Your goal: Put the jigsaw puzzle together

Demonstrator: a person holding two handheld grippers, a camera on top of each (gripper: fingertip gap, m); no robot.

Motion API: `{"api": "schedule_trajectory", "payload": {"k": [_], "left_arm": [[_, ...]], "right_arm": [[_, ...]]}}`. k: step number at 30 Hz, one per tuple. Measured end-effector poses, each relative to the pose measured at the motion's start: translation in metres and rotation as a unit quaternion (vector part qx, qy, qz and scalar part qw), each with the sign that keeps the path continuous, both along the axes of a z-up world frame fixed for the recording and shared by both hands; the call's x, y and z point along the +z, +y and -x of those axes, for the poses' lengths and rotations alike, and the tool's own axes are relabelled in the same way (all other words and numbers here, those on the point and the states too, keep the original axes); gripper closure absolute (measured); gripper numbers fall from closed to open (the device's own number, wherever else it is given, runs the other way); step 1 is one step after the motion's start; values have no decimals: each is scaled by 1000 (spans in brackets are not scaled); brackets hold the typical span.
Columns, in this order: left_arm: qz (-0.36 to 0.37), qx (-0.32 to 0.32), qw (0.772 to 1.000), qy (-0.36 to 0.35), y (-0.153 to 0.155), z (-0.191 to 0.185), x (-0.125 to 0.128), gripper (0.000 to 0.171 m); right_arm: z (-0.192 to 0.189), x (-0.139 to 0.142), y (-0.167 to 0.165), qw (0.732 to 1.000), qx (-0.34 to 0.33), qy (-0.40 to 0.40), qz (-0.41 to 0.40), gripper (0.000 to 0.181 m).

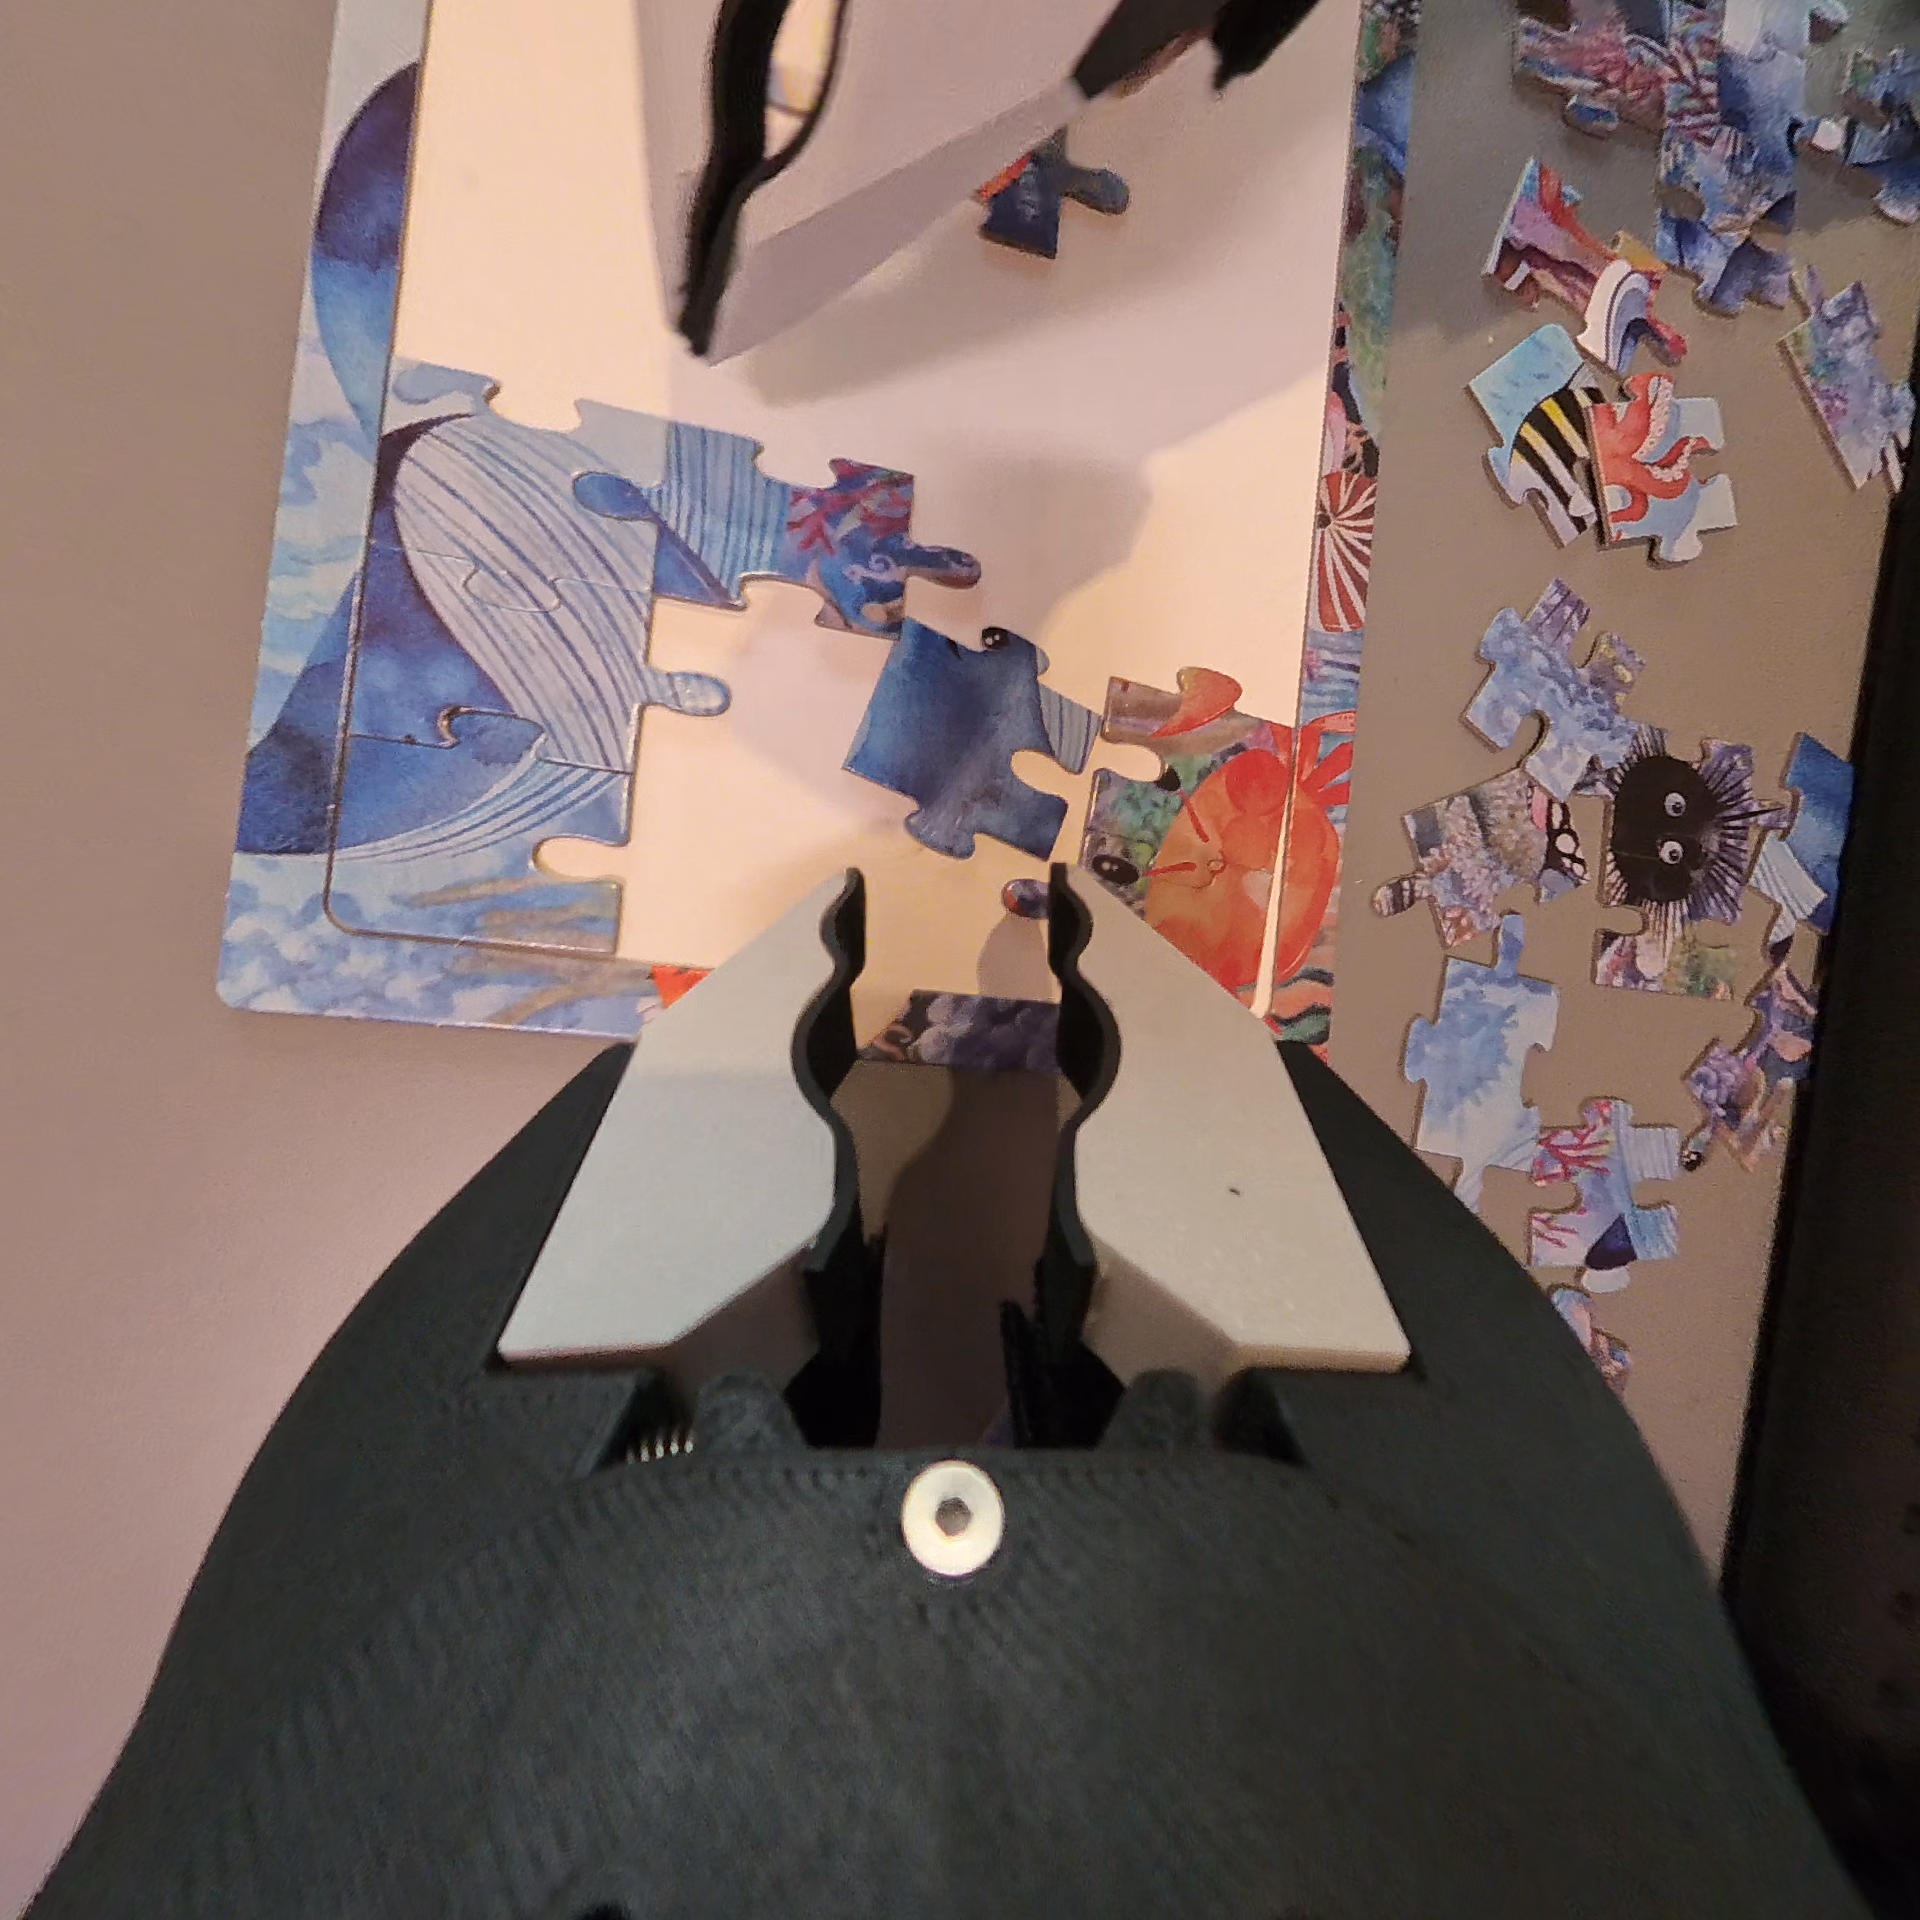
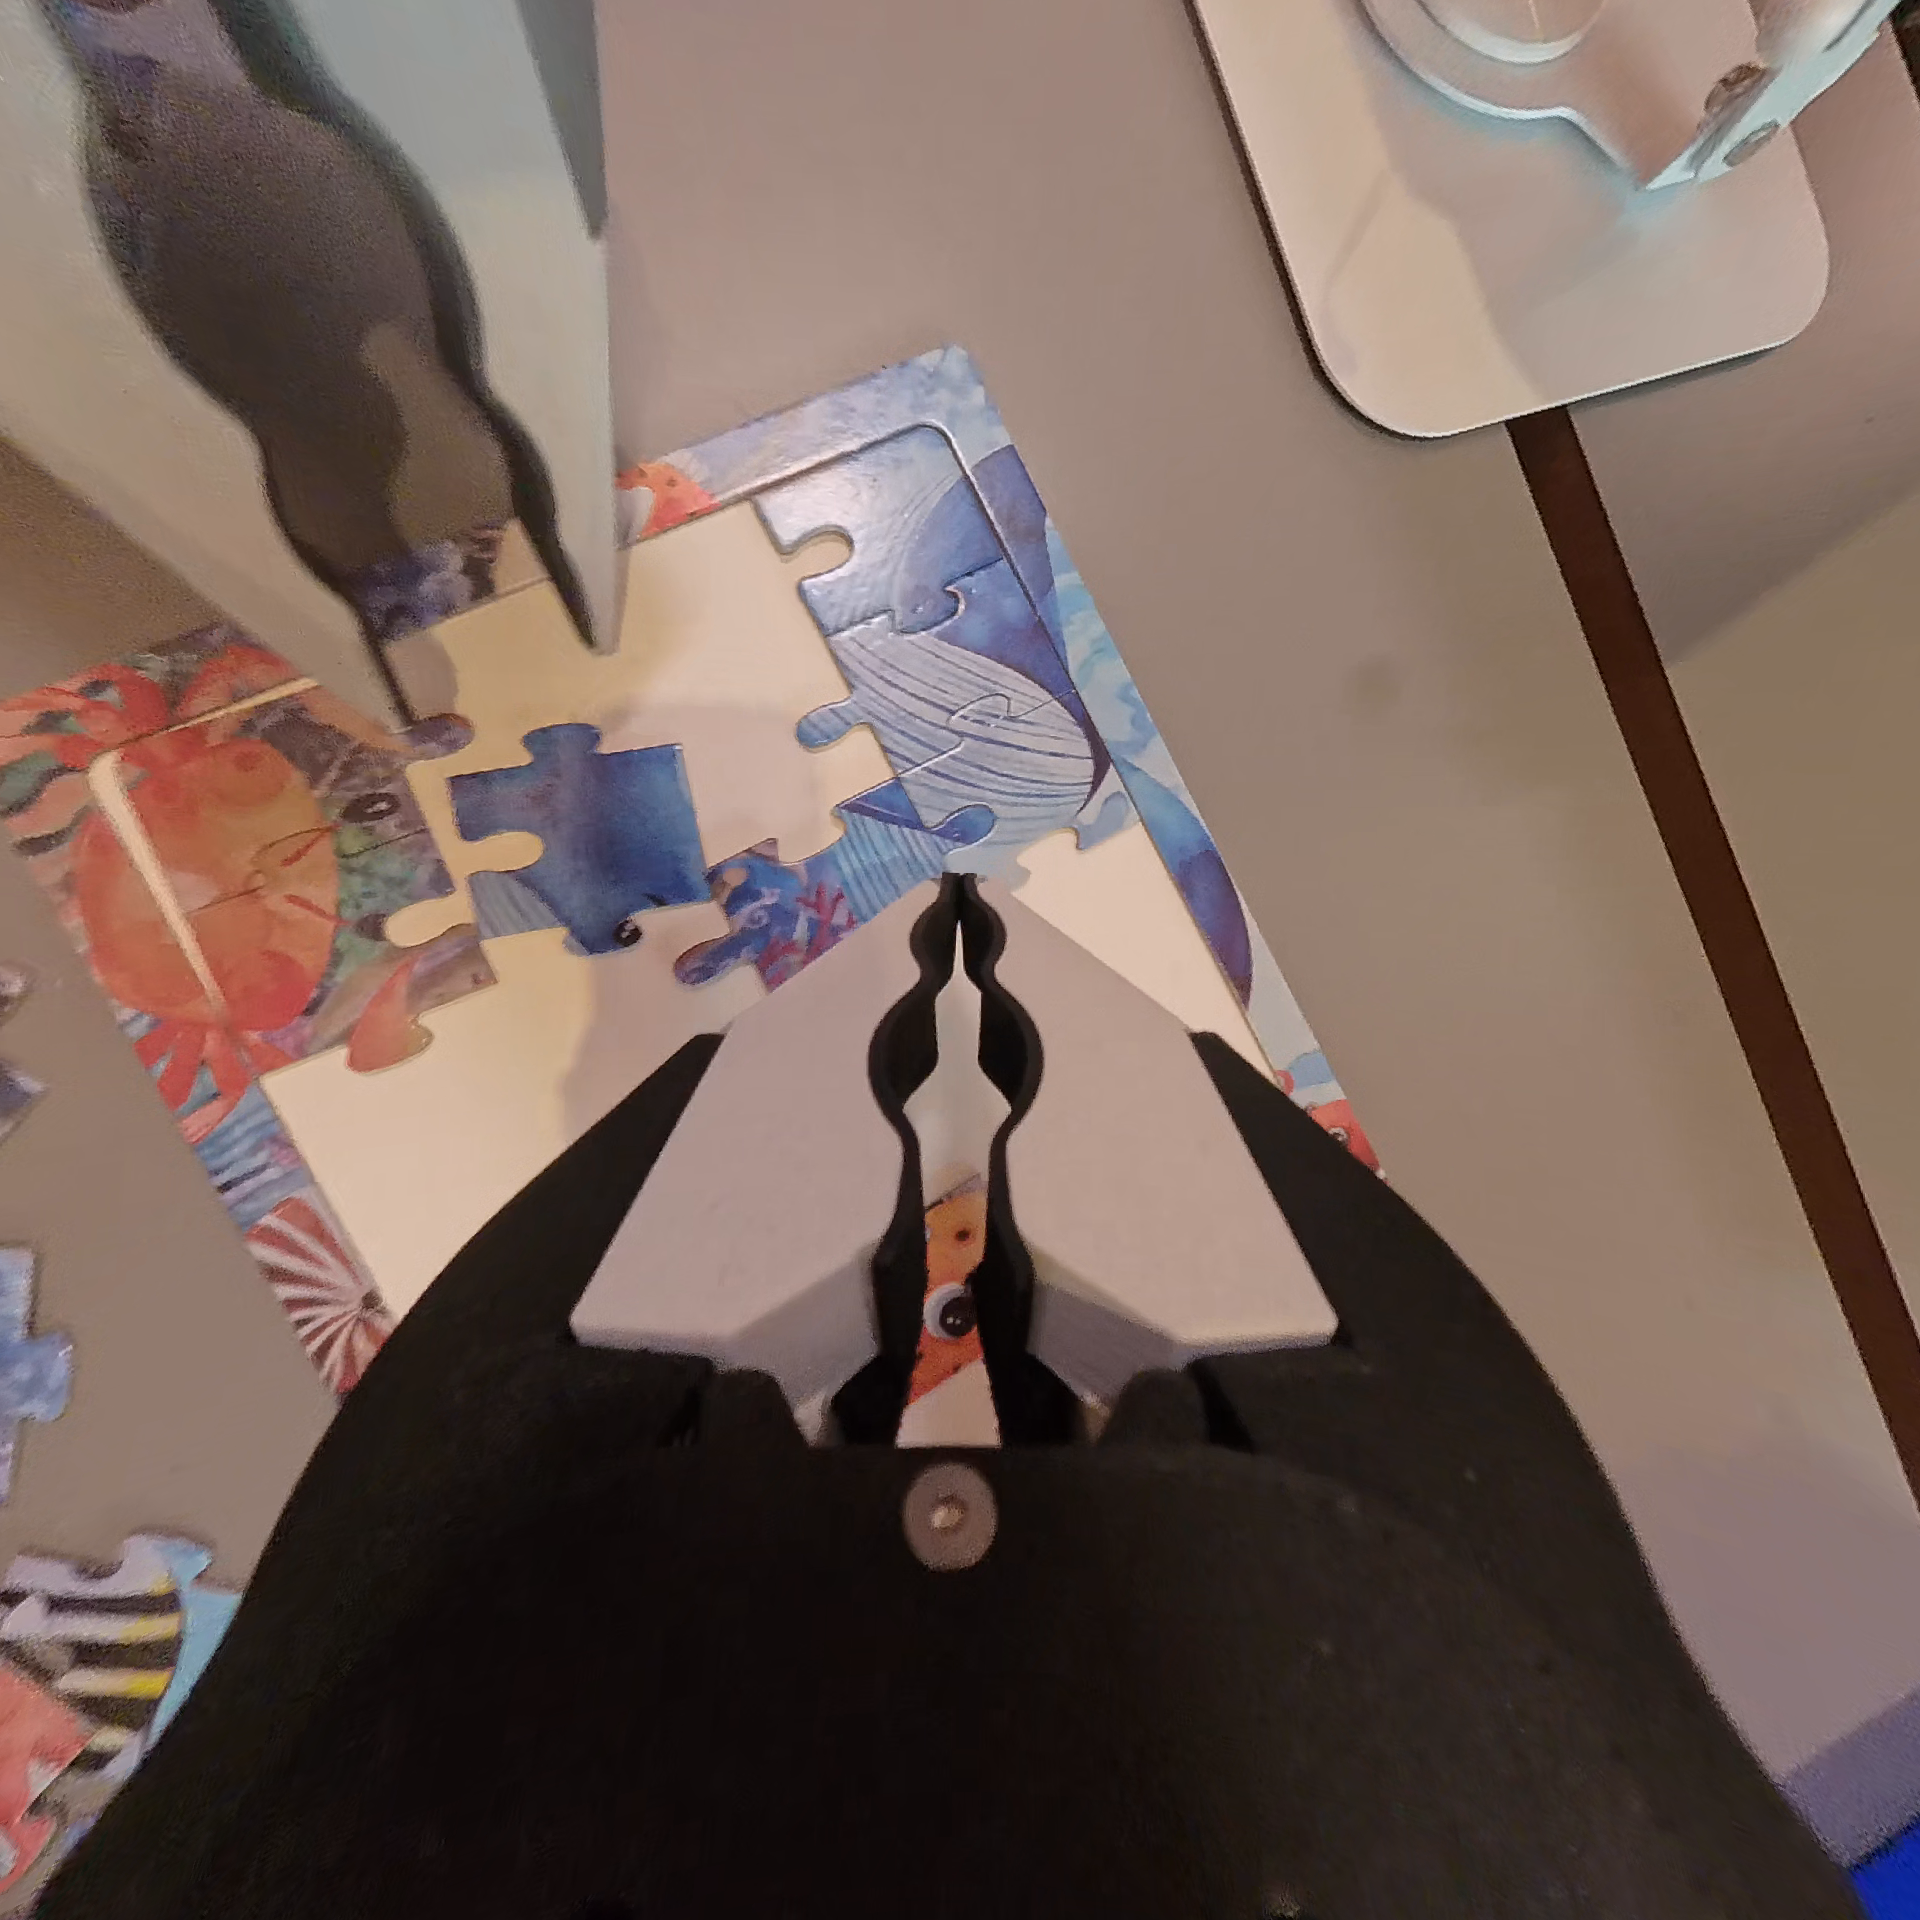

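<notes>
The left gripper has a matte black, ridged printed body that flares wide like a shield, with 1 silver hex-socket screw at its centre and a small coiled spring showing at the left finger's root. Its 2 fingers are pale grey wedges lined on their inner faces with wavy black pads. The right gripper looks the same build, with a duller screw, though its body seems a deeper black, perhaps only from the light.

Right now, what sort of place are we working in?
Probably a tabletop play or hobby spot indoors, though little beyond the surface shows. A cardboard puzzle tray lies on a plain beige table, loose jigsaw pieces are scattered beside it, and a pale flat stand base sits nearby.
</notes>
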State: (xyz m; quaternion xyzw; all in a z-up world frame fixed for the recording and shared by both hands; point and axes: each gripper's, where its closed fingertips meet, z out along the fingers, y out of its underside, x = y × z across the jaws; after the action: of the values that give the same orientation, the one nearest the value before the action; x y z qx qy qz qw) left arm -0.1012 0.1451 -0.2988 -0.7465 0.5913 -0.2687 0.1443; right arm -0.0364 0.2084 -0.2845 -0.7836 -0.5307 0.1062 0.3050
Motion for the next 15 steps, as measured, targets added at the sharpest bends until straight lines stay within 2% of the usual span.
{"api": "schedule_trajectory", "payload": {"k": [3,6,9,15], "left_arm": [[-11,2,1000,7,3,2,-2,132],[-22,-9,1000,12,1,-3,-7,125],[-43,-16,999,8,3,-9,-8,118],[-59,-23,998,4,2,-15,-10,116]], "right_arm": [[-4,3,-13,999,10,12,36,180],[-6,1,-31,997,27,19,69,165],[-6,-10,-52,994,47,7,96,159],[7,-25,-77,991,73,19,107,167]]}}
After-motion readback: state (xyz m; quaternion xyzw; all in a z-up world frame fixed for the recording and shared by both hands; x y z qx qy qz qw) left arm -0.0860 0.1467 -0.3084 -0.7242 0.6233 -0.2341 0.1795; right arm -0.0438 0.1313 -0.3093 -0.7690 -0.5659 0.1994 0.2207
